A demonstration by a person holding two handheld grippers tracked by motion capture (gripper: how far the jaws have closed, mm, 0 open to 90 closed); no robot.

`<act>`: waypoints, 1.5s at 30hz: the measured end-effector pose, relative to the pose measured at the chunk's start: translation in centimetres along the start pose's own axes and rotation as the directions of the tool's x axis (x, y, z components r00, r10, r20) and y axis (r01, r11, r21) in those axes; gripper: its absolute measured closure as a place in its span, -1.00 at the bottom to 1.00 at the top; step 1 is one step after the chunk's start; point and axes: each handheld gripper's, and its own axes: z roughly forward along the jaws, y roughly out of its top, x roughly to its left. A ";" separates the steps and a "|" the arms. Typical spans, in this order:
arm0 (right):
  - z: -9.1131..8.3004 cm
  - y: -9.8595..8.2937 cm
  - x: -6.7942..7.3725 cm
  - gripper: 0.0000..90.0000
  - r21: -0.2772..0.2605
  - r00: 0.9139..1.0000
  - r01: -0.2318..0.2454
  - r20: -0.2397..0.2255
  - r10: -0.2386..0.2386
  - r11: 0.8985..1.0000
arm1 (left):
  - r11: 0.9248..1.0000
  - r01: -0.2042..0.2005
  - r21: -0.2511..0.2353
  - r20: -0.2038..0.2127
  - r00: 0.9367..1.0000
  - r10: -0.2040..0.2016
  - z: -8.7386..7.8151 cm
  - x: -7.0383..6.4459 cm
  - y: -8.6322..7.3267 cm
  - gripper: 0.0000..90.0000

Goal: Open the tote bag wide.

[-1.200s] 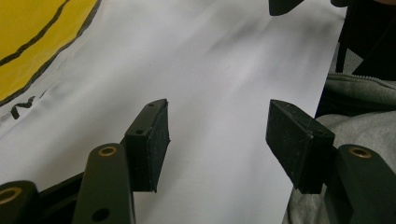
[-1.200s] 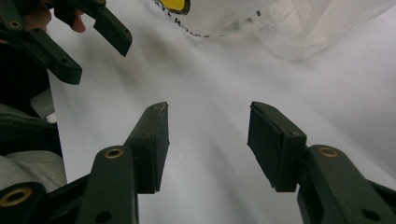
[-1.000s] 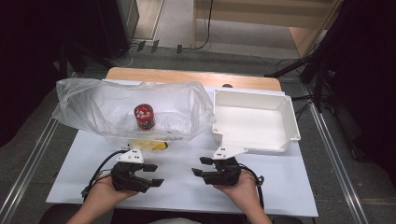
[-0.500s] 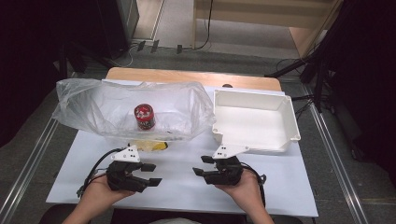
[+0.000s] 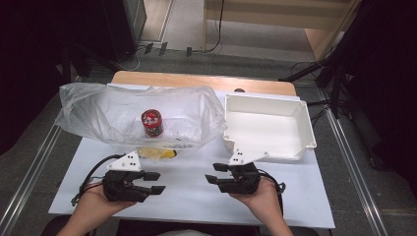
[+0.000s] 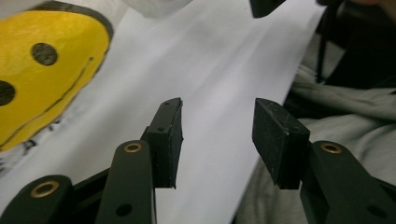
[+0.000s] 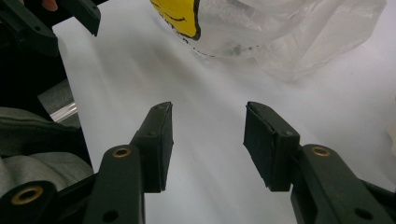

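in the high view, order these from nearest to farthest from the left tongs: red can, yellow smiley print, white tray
1. yellow smiley print: on the bag's near edge, just beyond the left tongs.
2. red can: inside the clear plastic bag, farther back.
3. white tray: far across on the table's right side.

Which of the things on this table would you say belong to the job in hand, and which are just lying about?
Belonging to the job:
- clear plastic bag with a yellow smiley print
- red can inside the bag
- left gripper and right gripper, both open and empty, facing each other over the table

Lying about, probably:
- white tray, empty, beside the bag
- white table sheet
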 end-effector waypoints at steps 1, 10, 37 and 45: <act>-0.1 0.2 0.1 0.21 0.004 1.000 0.002 0.000 -0.002 1.000 | 1.000 0.002 -0.001 0.004 1.000 -0.002 -0.2 -0.2 0.2 0.21; -2.0 1.5 0.0 0.32 0.009 0.999 0.018 -0.036 -0.017 1.000 | 0.999 -0.018 -0.038 0.033 0.999 0.019 -3.0 -1.2 2.3 0.23; -5.5 8.6 0.3 0.88 -0.005 0.992 0.081 -0.093 -0.081 0.997 | 0.997 -0.052 -0.054 -0.025 0.998 0.051 -10.4 -0.1 9.2 0.69; -5.6 11.7 0.2 1.00 -0.010 0.993 0.085 -0.086 -0.085 0.996 | 0.995 -0.027 -0.091 -0.080 0.997 0.019 -12.1 1.5 10.4 0.90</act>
